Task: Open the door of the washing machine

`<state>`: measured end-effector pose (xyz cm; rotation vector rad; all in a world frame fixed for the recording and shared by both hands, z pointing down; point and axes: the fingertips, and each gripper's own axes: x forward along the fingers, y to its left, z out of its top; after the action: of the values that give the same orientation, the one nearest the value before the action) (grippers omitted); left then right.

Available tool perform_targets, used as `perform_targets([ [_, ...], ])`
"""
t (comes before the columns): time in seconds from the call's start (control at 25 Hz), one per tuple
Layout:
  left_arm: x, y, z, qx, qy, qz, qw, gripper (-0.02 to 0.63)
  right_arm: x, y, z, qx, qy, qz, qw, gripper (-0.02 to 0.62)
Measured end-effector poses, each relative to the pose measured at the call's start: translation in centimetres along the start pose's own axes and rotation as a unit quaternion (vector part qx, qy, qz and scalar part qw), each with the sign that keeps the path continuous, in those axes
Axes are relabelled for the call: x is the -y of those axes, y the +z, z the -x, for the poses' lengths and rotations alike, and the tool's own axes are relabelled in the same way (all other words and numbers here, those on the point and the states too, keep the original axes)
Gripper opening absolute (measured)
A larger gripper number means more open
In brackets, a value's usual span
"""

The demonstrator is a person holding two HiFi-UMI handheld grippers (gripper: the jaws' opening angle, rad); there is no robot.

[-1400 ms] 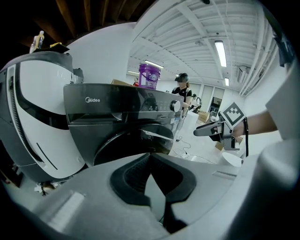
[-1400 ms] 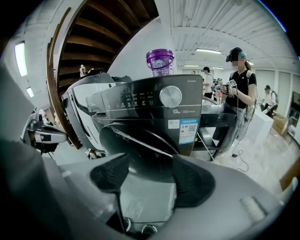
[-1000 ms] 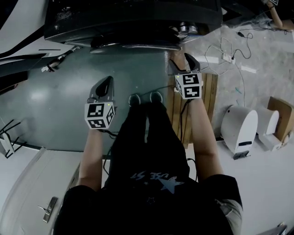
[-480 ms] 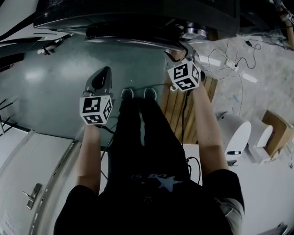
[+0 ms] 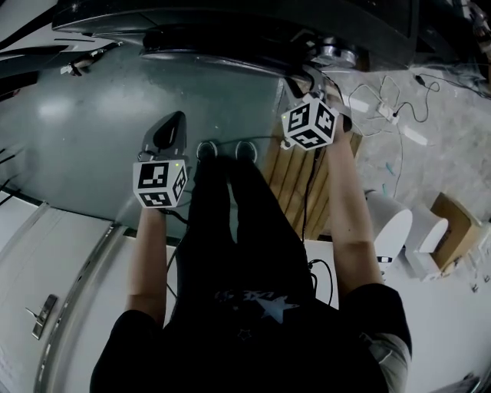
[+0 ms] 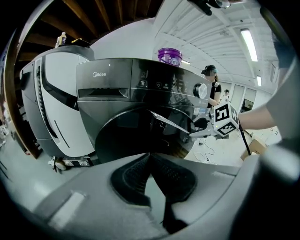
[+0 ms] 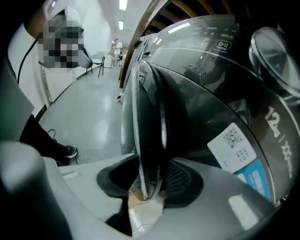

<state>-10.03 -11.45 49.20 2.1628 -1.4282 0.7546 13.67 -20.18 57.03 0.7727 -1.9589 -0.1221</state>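
Observation:
The dark washing machine (image 5: pixel 230 23) stands in front of me, its round door (image 6: pixel 136 133) swung slightly out at the right side. My right gripper (image 5: pixel 301 79) is at that right edge. In the right gripper view the door's chrome rim (image 7: pixel 139 140) runs down between the pads of the right gripper (image 7: pixel 147 185), whose jaws are closing on it from both sides. My left gripper (image 5: pixel 172 123) hangs over the grey floor left of my legs, well short of the door. The left gripper (image 6: pixel 150 158) has its pads meeting at the tips with nothing between them.
A wooden pallet (image 5: pixel 295 176) lies right of my legs. A white device (image 5: pixel 390 222), a cardboard box (image 5: pixel 453 219) and loose cables (image 5: pixel 383 100) lie further right. A purple tub (image 6: pixel 169 55) sits on the machine. A white appliance (image 6: pixel 47 108) stands to its left.
My right gripper rolled and moved up to the door's right edge, and its jaws closed in around the rim. The left gripper sank slightly.

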Motion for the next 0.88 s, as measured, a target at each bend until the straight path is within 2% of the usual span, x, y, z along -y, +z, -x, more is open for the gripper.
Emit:
perform_targets([
  [0.16, 0.9, -1.0, -0.2, -0.007, -0.001, 0.010, 0.9999, 0.011, -0.1, 0.1, 0.0, -0.001, 0.006, 0.002, 1.000, 0.155],
  [0.52, 3.8, -3.1, -0.9, -0.025, -0.024, 0.015, 0.9993, 0.011, -0.3, -0.2, 0.3, -0.013, 0.082, 0.016, 0.996, 0.117],
  [0.88, 2.7, -4.6, 0.4, -0.037, -0.009, 0.026, 0.9990, 0.011, -0.3, 0.0, 0.3, -0.019, 0.079, 0.007, 0.997, 0.116],
])
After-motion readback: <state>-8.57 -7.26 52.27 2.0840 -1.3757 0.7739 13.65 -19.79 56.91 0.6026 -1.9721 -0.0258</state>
